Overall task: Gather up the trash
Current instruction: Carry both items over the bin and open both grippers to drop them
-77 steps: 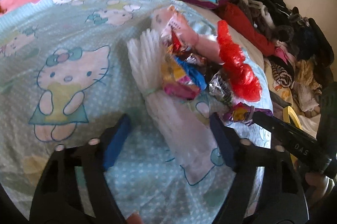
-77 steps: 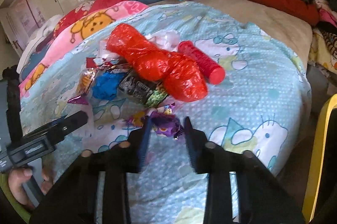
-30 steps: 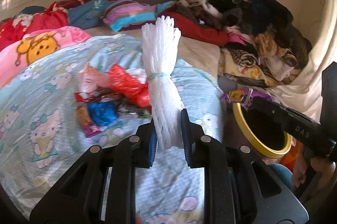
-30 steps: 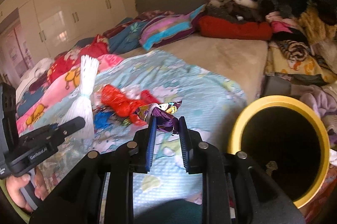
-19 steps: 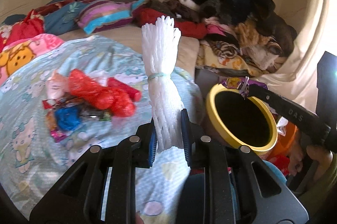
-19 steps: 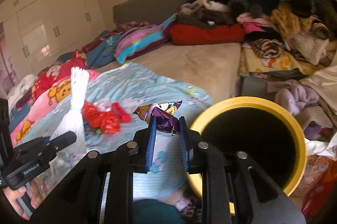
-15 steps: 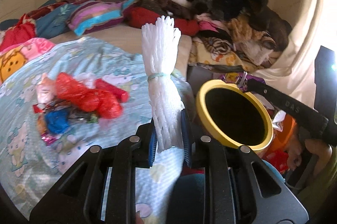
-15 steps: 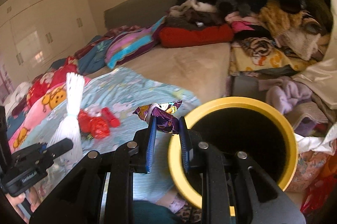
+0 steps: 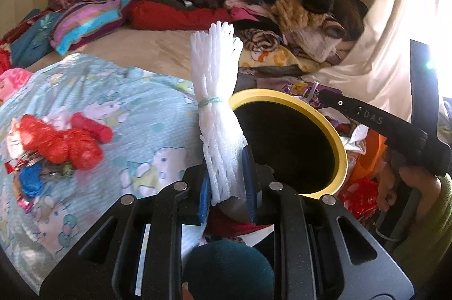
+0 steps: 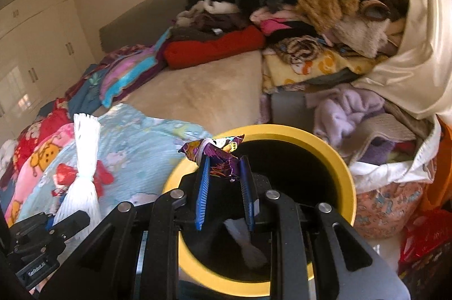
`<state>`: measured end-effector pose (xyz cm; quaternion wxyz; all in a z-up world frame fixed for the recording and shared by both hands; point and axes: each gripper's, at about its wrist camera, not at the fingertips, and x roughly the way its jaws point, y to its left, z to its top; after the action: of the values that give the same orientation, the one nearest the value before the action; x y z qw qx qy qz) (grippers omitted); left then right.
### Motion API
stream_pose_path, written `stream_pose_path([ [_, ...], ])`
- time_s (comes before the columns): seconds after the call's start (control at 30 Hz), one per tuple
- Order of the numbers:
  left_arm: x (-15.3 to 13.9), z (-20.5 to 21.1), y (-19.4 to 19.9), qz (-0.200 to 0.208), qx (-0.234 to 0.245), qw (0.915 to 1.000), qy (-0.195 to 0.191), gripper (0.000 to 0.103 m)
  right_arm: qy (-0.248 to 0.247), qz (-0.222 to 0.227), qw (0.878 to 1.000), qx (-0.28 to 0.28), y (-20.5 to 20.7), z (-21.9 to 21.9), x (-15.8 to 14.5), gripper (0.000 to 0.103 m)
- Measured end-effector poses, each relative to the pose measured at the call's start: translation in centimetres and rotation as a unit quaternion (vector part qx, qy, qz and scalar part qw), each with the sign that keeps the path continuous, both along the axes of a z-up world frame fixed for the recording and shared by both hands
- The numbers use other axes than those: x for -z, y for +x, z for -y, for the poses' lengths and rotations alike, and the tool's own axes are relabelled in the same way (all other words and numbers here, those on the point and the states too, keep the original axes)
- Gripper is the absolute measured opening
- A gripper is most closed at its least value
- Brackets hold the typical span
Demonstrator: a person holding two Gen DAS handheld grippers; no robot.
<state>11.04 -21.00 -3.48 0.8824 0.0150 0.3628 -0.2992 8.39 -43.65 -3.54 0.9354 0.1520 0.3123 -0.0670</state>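
Soft cloth, crinkled film and smooth plastic around the bed

The white foam netting bundle (image 9: 219,113) looks soft and ribbed, tied with a pale elastic band; the purple wrapper (image 10: 217,156) is glossy, crumpled foil; the yellow bin (image 10: 346,173) is smooth, matt plastic; the printed blanket (image 9: 135,113) is finely textured cloth; the red bag (image 9: 56,141) is shiny, wrinkled plastic film; the fingers (image 9: 250,187) carry ridged blue pads.

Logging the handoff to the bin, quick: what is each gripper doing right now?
Left gripper: shut on the white foam net bundle.
Right gripper: shut on the purple snack wrapper, over the yellow bin.
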Motion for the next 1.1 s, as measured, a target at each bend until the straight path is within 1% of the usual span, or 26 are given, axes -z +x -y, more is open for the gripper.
stream_pose_path([
  [0.27,1.0,3.8,0.7,-0.011,0.032,0.9993,0.015,0.015,0.009,-0.018,0.999,0.035,-0.2,2.8,1.5,0.021],
  [0.37,1.6,5.6,1.4,-0.022,0.047,0.9984,0.023,0.015,0.015,-0.029,0.998,0.045,-0.2,3.8,2.2,0.021],
  [0.73,3.6,9.6,3.2,-0.045,0.067,0.9959,0.041,0.015,0.039,-0.053,0.996,0.067,-0.2,5.9,4.1,0.022],
  [0.8,3.8,9.9,3.5,-0.045,0.068,0.9958,0.042,0.021,0.043,-0.054,0.995,0.068,-0.1,6.1,4.4,0.024],
  [0.87,4.1,10.1,4.0,-0.046,0.065,0.9959,0.041,0.042,0.049,-0.053,0.995,0.065,-0.1,6.4,4.6,0.024],
  [0.9,4.1,10.0,4.2,-0.047,0.062,0.9962,0.038,0.046,0.049,-0.053,0.995,0.066,-0.1,6.4,4.6,0.024],
  [0.93,4.2,9.9,4.4,-0.047,0.06,0.9964,0.037,0.052,0.049,-0.053,0.995,0.066,-0.1,6.4,4.6,0.026],
  [1.0,4.1,9.5,4.5,-0.045,0.051,0.9971,0.034,0.06,0.052,-0.051,0.995,0.066,-0.1,6.5,4.6,0.033],
  [1.07,3.9,8.8,4.6,-0.044,0.043,0.9977,0.027,0.074,0.054,-0.048,0.995,0.067,-0.1,6.6,4.5,0.039],
  [1.1,3.8,8.6,4.5,-0.043,0.04,0.998,0.025,0.075,0.053,-0.048,0.995,0.068,-0.1,6.6,4.5,0.039],
])
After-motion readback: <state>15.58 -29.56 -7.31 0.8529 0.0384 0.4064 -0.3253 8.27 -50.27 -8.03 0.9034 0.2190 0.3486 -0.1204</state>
